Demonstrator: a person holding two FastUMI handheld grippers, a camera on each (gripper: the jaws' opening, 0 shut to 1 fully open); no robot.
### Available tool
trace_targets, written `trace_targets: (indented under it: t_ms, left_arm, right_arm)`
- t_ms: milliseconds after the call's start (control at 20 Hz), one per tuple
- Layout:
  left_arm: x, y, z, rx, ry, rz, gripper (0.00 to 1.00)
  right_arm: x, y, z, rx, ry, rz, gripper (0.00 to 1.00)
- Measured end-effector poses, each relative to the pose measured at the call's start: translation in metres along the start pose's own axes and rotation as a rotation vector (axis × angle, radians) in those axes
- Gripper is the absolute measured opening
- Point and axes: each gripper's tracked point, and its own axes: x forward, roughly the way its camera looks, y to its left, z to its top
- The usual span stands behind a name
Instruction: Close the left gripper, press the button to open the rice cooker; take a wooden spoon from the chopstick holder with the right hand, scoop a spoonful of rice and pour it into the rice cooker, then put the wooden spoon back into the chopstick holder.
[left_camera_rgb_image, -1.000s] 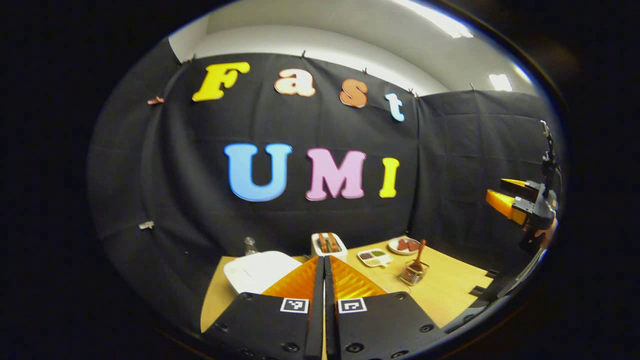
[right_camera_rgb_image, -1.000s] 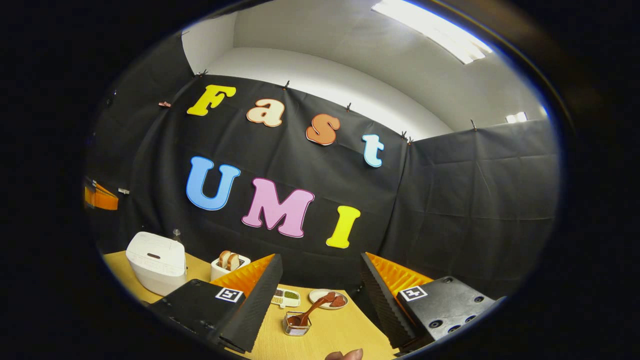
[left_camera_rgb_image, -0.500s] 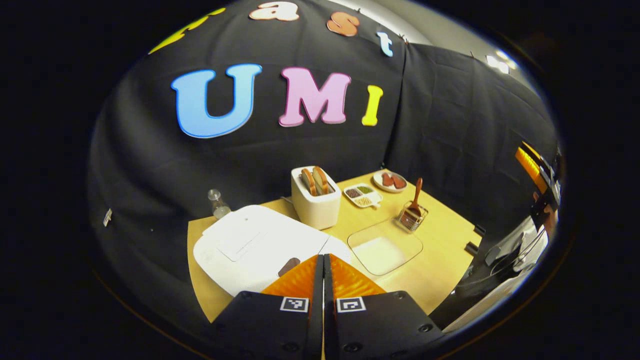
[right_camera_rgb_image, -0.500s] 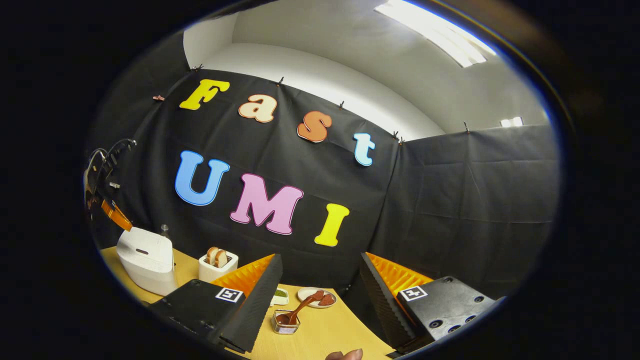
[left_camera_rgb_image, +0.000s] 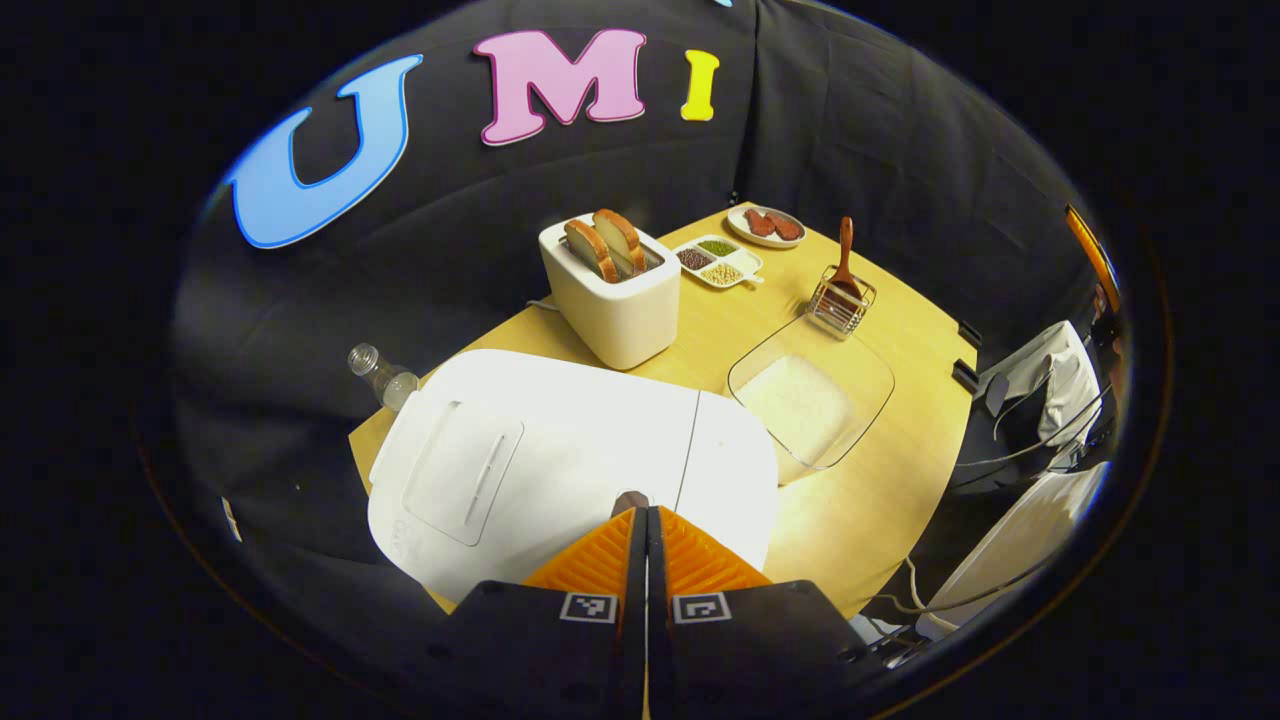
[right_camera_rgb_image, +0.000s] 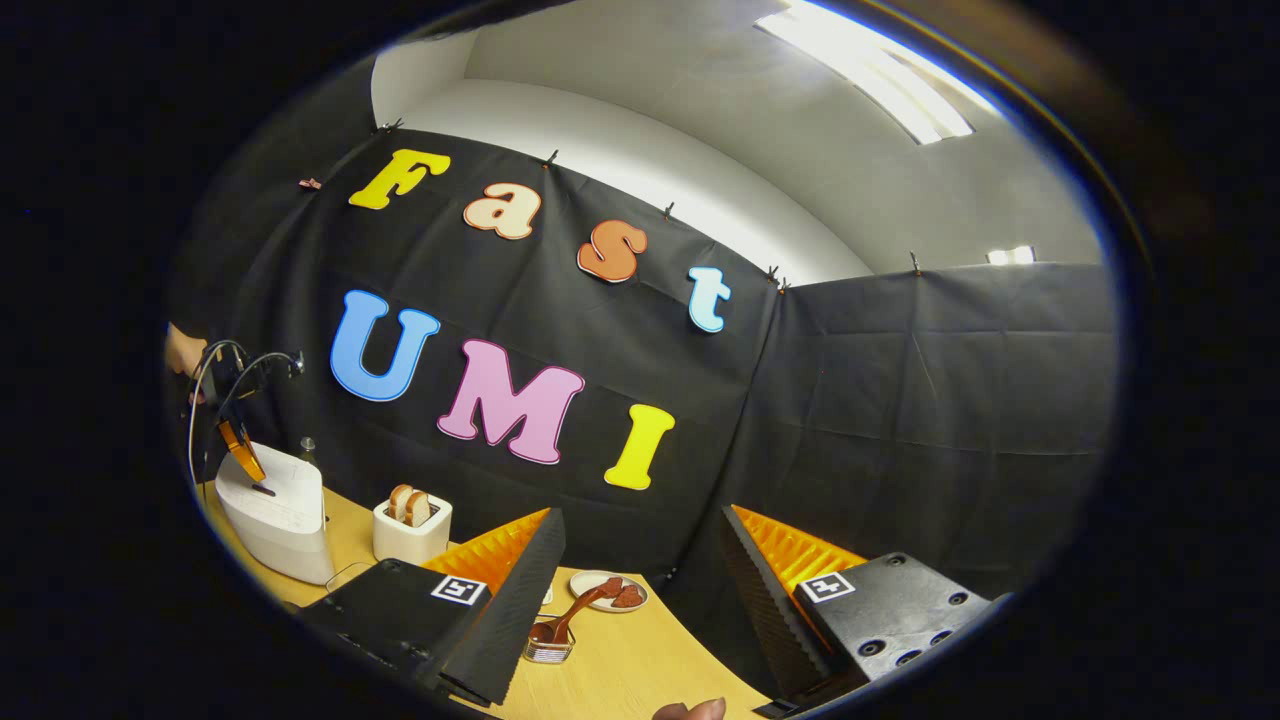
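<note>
— Colours on the desk (left_camera_rgb_image: 880, 480), please.

— Desk surface: pale yellow wood grain. Rice cooker (left_camera_rgb_image: 560, 460): plain white all over, with a small dark button (left_camera_rgb_image: 629, 500) at its front edge. Toaster (left_camera_rgb_image: 612, 295): cream white, two golden-brown slices in it.

— And the smaller items?

— Wooden spoon (left_camera_rgb_image: 846, 258): reddish brown, standing in a chopstick holder (left_camera_rgb_image: 841, 305) of silvery wire. Glass dish (left_camera_rgb_image: 812, 392): clear, holding white rice. Divided tray (left_camera_rgb_image: 718, 262): white, its sections dark brown, green and beige. Round plate (left_camera_rgb_image: 766, 225): white, with red-brown pieces.

— Markings on the left tool (left_camera_rgb_image: 640, 515)?

— Black body, with two black-and-white square tags side by side. The right tool (right_camera_rgb_image: 640, 545) bears the same kind of tags.
</note>
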Motion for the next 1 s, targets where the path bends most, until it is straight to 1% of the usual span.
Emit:
trace_targets:
  t_ms: [200, 400, 500, 550, 750, 800, 1000]
  left_arm:
    - [0.018, 0.003, -0.013, 0.025, 0.058, -0.004, 0.06]
    - [0.018, 0.006, -0.014, 0.039, 0.042, -0.009, 0.06]
    - [0.016, 0.012, -0.015, 0.050, 0.048, 0.015, 0.07]
    - [0.017, 0.012, -0.015, 0.053, 0.050, 0.015, 0.07]
    - [0.021, 0.011, -0.022, 0.039, 0.060, 0.014, 0.07]
    - [0.021, 0.011, -0.026, 0.032, 0.069, 0.023, 0.07]
    - [0.017, 0.009, -0.021, 0.061, 0.047, 0.054, 0.07]
  right_arm:
    - [-0.005, -0.009, -0.004, -0.005, 0.011, -0.029, 0.97]
    - [-0.006, -0.010, -0.006, 0.003, 0.021, -0.031, 0.97]
    - [-0.006, -0.008, -0.003, 0.006, 0.019, -0.028, 0.97]
    - [-0.007, -0.006, -0.003, 0.004, 0.016, -0.026, 0.97]
    - [-0.008, -0.005, -0.002, 0.002, 0.015, -0.025, 0.97]
    - [-0.009, -0.005, -0.002, 0.007, 0.017, -0.027, 0.97]
    - [-0.014, -0.007, -0.002, 0.027, 0.018, -0.024, 0.97]
